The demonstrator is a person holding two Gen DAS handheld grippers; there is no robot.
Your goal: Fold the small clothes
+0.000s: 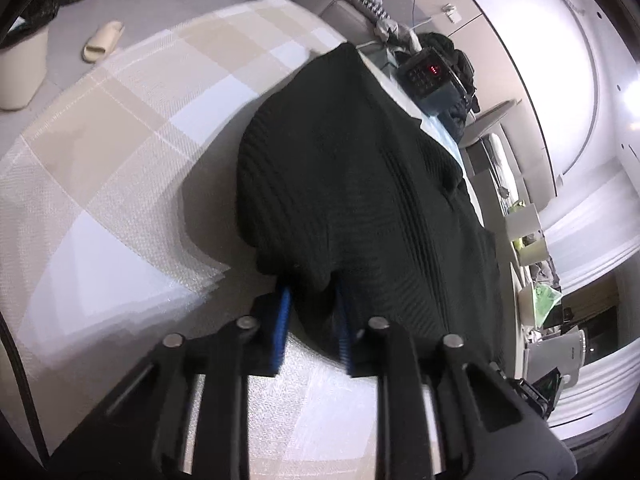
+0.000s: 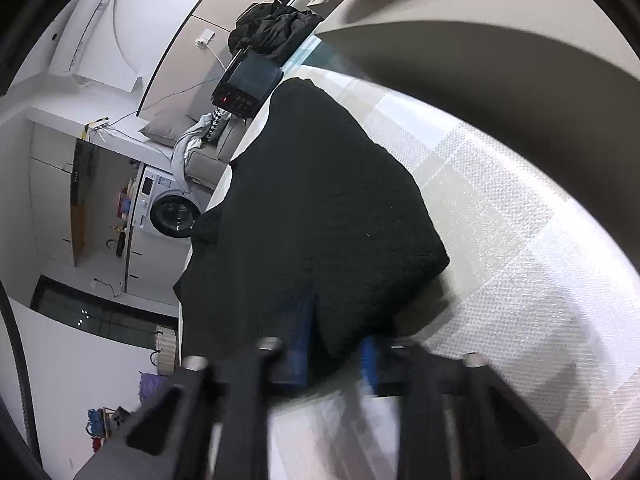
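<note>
Your left gripper (image 1: 312, 320) has its blue fingers (image 1: 282, 328) clamped on the near edge of the black knit garment (image 1: 352, 168). Right gripper (image 2: 332, 344) likewise: fingers (image 2: 370, 360) pinched on a near fold of the same garment (image 2: 320, 200). It lies bunched on the worktop, covered by a beige-and-white checked cloth (image 1: 120, 140). At the far edge a dark device (image 1: 426, 74) shows red digits. Beige slipper (image 1: 102, 42) on the floor to the left. Washing machine (image 2: 168, 208) in the room behind.
</note>
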